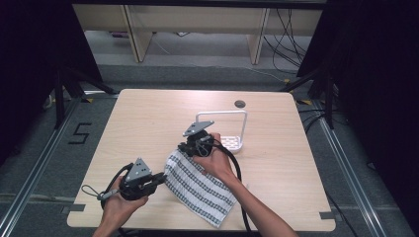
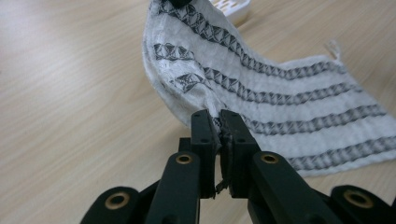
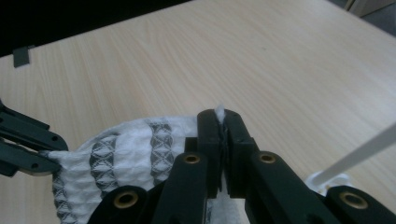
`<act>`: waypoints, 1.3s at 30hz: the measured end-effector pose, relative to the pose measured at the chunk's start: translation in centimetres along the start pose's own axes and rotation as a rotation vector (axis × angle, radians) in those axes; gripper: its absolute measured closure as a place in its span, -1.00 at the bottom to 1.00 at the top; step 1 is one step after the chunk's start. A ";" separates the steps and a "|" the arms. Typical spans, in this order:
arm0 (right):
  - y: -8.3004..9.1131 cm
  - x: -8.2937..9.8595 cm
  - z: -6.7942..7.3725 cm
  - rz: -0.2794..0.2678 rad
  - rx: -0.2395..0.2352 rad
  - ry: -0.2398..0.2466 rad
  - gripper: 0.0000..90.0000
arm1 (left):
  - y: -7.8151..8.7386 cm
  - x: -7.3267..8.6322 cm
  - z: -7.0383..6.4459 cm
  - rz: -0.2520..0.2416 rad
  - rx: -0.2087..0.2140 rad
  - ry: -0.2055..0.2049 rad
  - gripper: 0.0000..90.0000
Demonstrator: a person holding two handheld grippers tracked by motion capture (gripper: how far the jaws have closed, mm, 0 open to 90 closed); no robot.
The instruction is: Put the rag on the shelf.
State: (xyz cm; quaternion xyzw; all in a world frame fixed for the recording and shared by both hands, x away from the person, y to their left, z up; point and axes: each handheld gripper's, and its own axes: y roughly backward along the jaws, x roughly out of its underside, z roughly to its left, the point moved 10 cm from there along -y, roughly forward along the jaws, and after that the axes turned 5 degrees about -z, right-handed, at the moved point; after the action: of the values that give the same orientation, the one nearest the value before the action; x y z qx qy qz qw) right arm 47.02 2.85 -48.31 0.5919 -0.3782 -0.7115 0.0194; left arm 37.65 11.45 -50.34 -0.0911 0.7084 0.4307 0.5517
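Towel [image 1: 197,185] on table [image 1: 148,123], rack [image 1: 223,129] behind, apparently apart.

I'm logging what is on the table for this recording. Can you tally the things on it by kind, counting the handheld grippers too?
Cloths: 1, the white towel with dark patterned stripes
Racks: 1, the white wire rack
Grippers: 2, the left gripper and the right gripper, each shut on an edge of the towel
Total: 4
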 end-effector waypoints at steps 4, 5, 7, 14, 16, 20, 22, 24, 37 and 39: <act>3.5 -1.4 -0.4 -0.064 0.002 -0.003 0.96 | 0.4 -2.6 -1.0 -0.019 0.024 -0.050 0.87; 3.5 -1.4 -0.4 -0.064 0.002 -0.003 0.96 | 0.4 -2.6 -1.0 -0.019 0.024 -0.050 0.87; 5.0 -2.0 -0.9 -0.102 0.019 0.006 0.96 | 0.7 -3.8 -1.3 -0.024 0.040 -0.068 0.87; 10.5 -3.9 -2.3 -0.211 0.084 -0.007 0.96 | 2.1 -9.0 -1.7 -0.066 0.037 -0.158 0.87; 11.5 -4.2 -2.5 -0.217 0.094 -0.019 0.96 | 2.2 -10.0 -1.8 -0.066 0.038 -0.167 0.87; 13.2 -4.8 -3.2 -0.241 0.129 -0.012 0.96 | 1.8 -11.9 -1.7 -0.090 0.045 -0.150 0.87; 14.1 -5.2 -3.6 -0.241 0.144 -0.028 0.96 | 1.8 -12.6 -1.5 -0.085 0.058 -0.162 0.87; 14.8 -5.6 -4.1 -0.254 0.157 -0.039 0.96 | 1.4 -14.1 -1.2 -0.098 0.052 -0.161 0.87; 17.7 -7.8 -7.2 -0.318 0.250 -0.046 0.96 | 0.1 -19.8 0.1 -0.094 0.042 -0.181 0.87; 18.1 -8.1 -7.8 -0.319 0.266 -0.059 0.96 | -0.2 -20.7 0.4 -0.101 0.047 -0.182 0.87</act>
State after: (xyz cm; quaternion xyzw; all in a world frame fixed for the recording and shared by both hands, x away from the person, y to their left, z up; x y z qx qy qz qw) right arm 48.50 -10.18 -31.52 0.6206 -0.3708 -0.6663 -0.1828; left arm 45.79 4.41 -32.64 -0.0743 0.6597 0.3923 0.6367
